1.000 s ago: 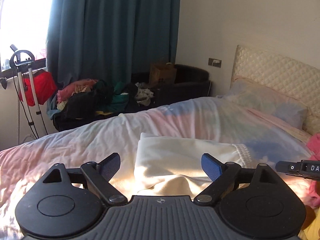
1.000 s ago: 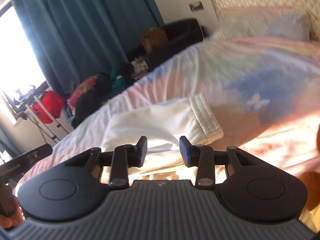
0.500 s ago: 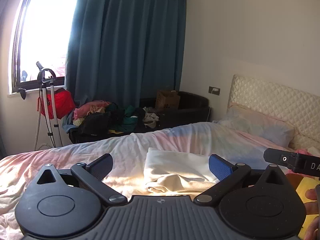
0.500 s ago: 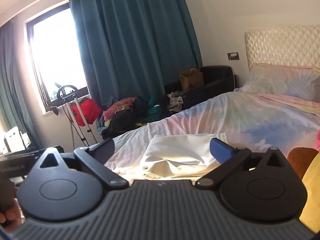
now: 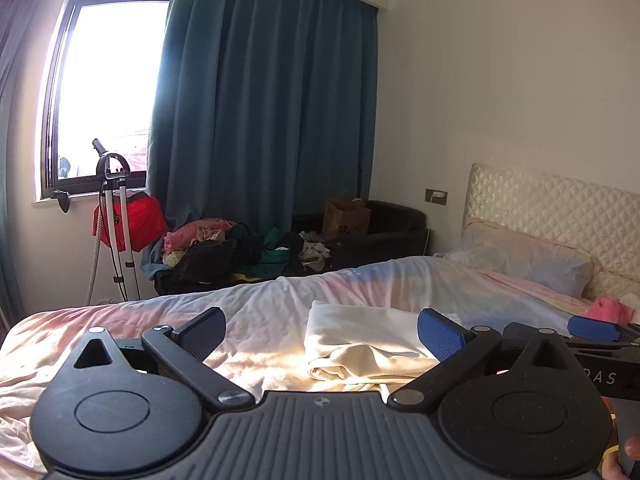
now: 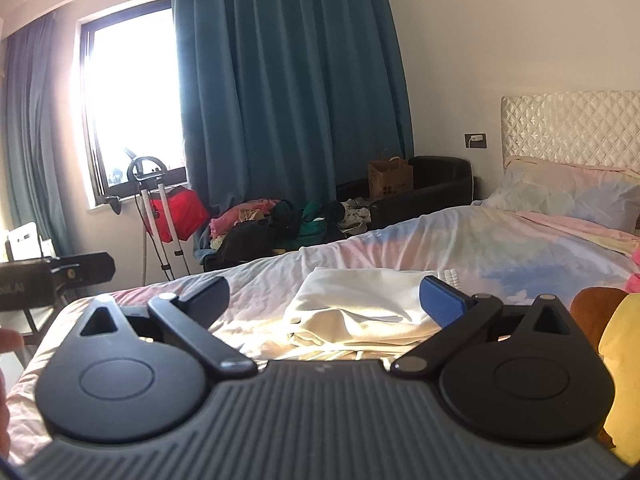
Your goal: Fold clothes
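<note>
A cream-white folded garment (image 5: 360,340) lies on the pastel bedsheet (image 5: 260,312), lit by sun at its near edge; it also shows in the right wrist view (image 6: 360,308). My left gripper (image 5: 320,332) is open and empty, held above the bed in front of the garment, apart from it. My right gripper (image 6: 324,300) is open and empty, also raised above the near side of the garment. The right gripper's fingertip (image 5: 592,328) shows at the right of the left wrist view.
A pillow (image 6: 572,196) and quilted headboard (image 6: 572,124) are at the right. A pile of clothes (image 5: 224,248), a black sofa (image 5: 384,236) with a paper bag (image 5: 346,216), and a garment steamer stand (image 5: 114,220) stand beyond the bed by the blue curtain (image 5: 260,120). Pink cloth (image 5: 610,308) and yellow cloth (image 6: 624,360) lie at the right.
Both grippers have risen and pulled back from the garment. The right gripper's jaws have opened wide. The garment stays folded on the bed.
</note>
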Motion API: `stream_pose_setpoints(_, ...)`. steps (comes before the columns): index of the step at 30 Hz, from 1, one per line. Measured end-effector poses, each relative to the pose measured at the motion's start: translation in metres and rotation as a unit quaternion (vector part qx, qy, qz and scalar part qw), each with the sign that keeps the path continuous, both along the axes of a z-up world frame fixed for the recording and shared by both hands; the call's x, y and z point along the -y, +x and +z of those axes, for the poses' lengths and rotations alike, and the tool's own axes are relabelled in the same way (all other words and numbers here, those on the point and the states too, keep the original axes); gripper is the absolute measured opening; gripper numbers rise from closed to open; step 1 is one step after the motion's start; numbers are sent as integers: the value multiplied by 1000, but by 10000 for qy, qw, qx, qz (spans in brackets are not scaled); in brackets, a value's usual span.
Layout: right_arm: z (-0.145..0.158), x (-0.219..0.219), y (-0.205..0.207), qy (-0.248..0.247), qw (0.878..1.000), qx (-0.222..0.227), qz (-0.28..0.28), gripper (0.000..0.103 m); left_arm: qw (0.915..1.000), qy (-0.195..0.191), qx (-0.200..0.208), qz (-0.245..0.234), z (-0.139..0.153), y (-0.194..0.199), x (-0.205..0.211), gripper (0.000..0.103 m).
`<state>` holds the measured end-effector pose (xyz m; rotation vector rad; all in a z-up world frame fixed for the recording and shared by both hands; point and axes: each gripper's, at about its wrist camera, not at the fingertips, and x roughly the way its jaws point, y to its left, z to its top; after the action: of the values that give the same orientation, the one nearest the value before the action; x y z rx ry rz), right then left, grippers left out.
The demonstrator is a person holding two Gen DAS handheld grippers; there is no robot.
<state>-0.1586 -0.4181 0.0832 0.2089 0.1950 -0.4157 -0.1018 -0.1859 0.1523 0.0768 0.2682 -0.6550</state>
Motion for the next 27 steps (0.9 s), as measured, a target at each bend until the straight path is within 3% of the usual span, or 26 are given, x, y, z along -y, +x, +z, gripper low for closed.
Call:
stream_pose_setpoints(9,-35,-1,12,-92,9997,-81,-198,103,9997,144,131,131,-32,9,1,103)
stream_pose_setpoints(17,-53,1,27,-171,9992,-211,-290,103,9994,294,-17,180,-60,23,8,103)
stream_pose_setpoints(27,-70,-5,25,-9,9988,-138,-474,103,9995,-180,-176,206,-70,35,-6,103)
